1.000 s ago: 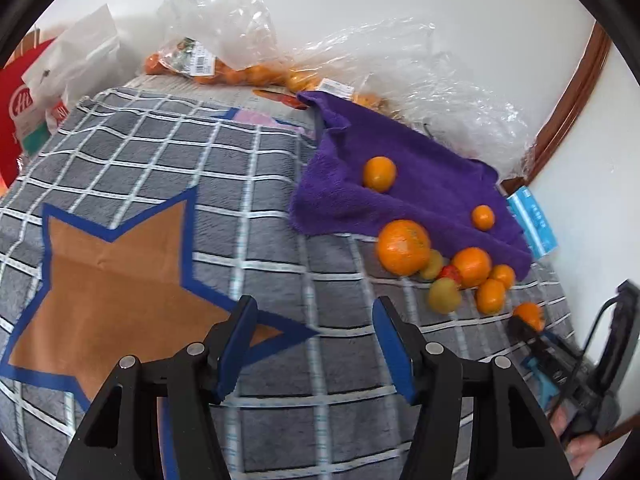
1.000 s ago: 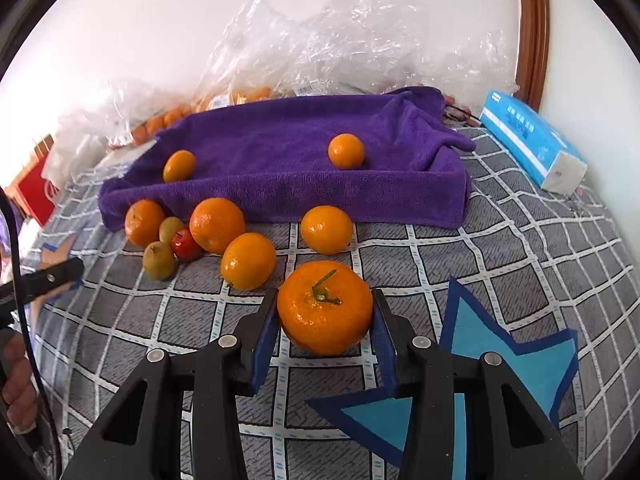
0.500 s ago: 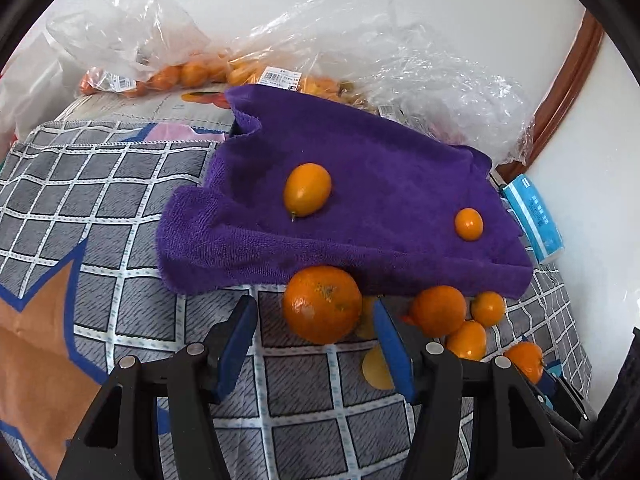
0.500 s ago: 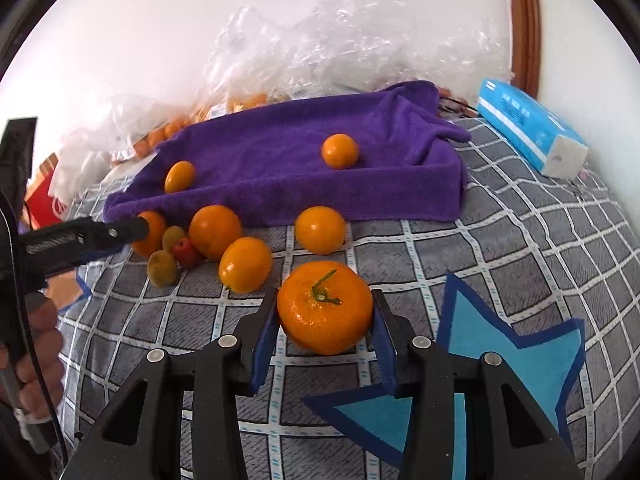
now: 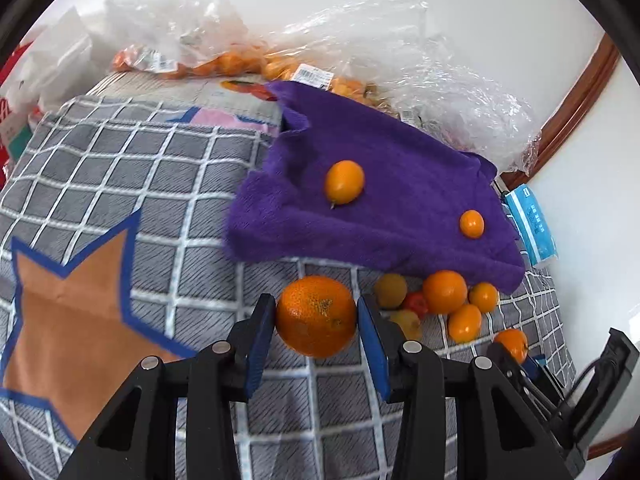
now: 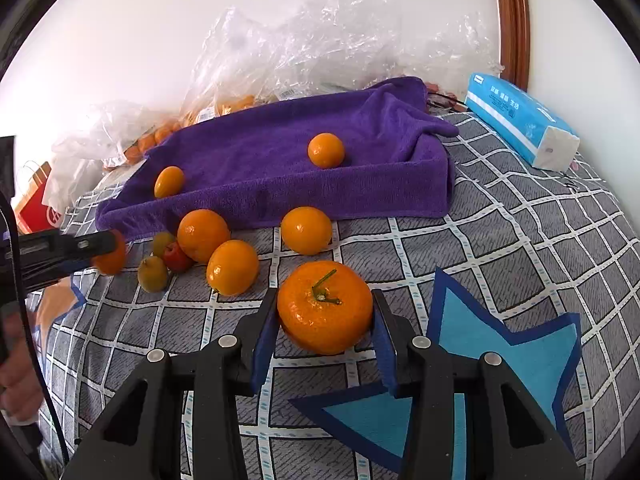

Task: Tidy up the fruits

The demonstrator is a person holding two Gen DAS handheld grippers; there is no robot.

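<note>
My left gripper is shut on a large orange, held just above the checked cloth in front of the purple towel. My right gripper is shut on a stemmed orange. Two small oranges lie on the purple towel, one at left and one at right. Loose fruit lies before the towel: oranges, two greenish fruits and a small red one. The left gripper shows at the right wrist view's left edge.
Clear plastic bags with more oranges lie behind the towel by the wall. A blue tissue pack lies at the right. A red bag stands far left. The grey checked cloth bears an orange star and a blue star.
My left gripper swung right to the fruit pile, closed on the large orange and drew it back from the towel's edge. My right gripper stayed shut on its orange, hardly moving.
</note>
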